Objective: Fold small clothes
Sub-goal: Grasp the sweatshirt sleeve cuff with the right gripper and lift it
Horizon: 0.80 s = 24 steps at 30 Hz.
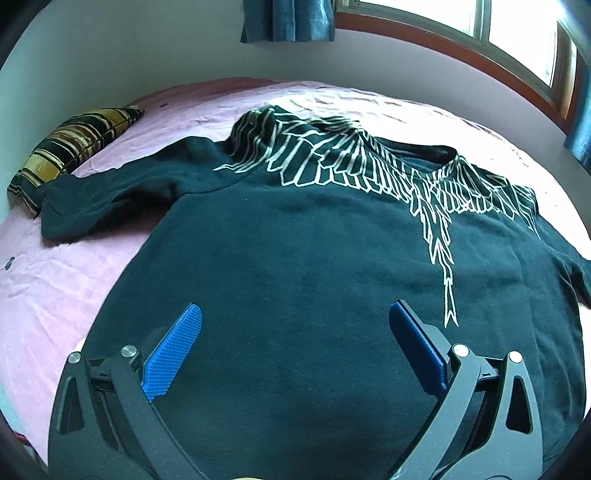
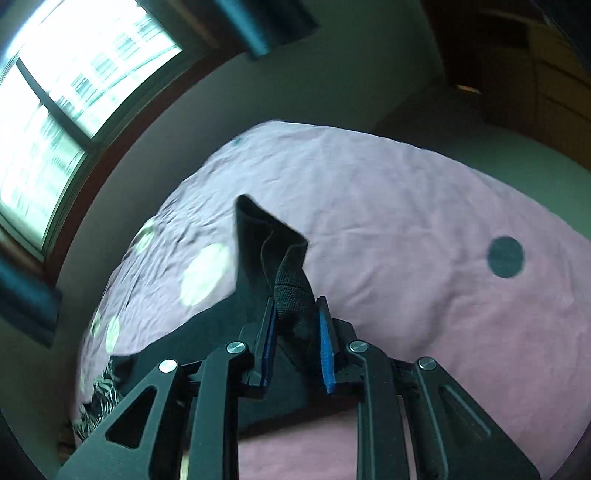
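Note:
A black sweatshirt (image 1: 295,251) with a white wing print lies spread face up on the pink bed (image 1: 55,288). Its left sleeve points toward a pillow. My left gripper (image 1: 295,314) is open and empty, its blue pads hovering over the lower body of the sweatshirt. In the right wrist view my right gripper (image 2: 297,310) is shut on a ribbed black cuff or hem of the sweatshirt (image 2: 273,243) and holds it lifted above the bed (image 2: 406,221). The rest of the garment hangs below the fingers, mostly hidden.
A striped yellow and black pillow (image 1: 70,147) lies at the bed's far left. A window (image 1: 480,29) with blue curtains runs along the far wall. The bedsheet has dark and light dots (image 2: 505,257). A wooden wardrobe (image 2: 535,74) stands beyond the bed.

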Each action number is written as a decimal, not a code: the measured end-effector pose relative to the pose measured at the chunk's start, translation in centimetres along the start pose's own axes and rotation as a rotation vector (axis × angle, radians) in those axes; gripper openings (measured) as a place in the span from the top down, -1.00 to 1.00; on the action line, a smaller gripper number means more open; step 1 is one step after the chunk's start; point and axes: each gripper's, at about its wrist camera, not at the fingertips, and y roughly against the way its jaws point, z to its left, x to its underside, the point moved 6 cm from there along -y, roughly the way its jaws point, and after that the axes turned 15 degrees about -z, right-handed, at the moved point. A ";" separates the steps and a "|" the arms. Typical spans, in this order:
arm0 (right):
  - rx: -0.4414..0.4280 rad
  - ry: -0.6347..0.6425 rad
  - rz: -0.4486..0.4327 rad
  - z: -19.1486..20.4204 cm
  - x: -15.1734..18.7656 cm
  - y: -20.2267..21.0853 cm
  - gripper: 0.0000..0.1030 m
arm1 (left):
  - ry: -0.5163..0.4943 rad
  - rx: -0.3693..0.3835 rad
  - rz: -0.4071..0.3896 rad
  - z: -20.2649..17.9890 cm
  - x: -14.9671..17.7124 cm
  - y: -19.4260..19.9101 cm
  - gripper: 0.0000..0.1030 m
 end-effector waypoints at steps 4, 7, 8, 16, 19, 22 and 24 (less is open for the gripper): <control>-0.076 -0.235 0.090 -4.1 1.3 -2.3 0.51 | -0.013 0.004 0.018 -0.8 0.4 -0.2 -0.96; -0.131 -0.416 0.077 -5.9 2.2 -2.4 0.10 | -0.013 0.001 0.011 -1.0 0.3 0.1 -0.96; -0.150 -0.450 0.069 -6.3 2.4 -2.2 0.07 | -0.013 0.001 0.009 -1.0 0.2 0.2 -0.96; -0.152 -0.295 0.045 -2.6 3.8 -3.3 0.10 | -0.004 -0.009 0.016 -0.7 0.0 -0.1 -0.96; -0.130 -0.230 0.043 -1.4 4.2 -4.3 0.72 | -0.003 -0.010 0.017 -0.5 0.0 0.2 -0.96; -0.115 -0.309 -0.014 -2.1 3.3 -4.3 0.78 | -0.003 -0.023 0.008 0.5 0.1 0.7 -0.96; -0.125 -0.313 -0.048 -0.6 2.9 -3.6 0.78 | -0.001 -0.035 0.006 1.3 0.1 0.9 -0.96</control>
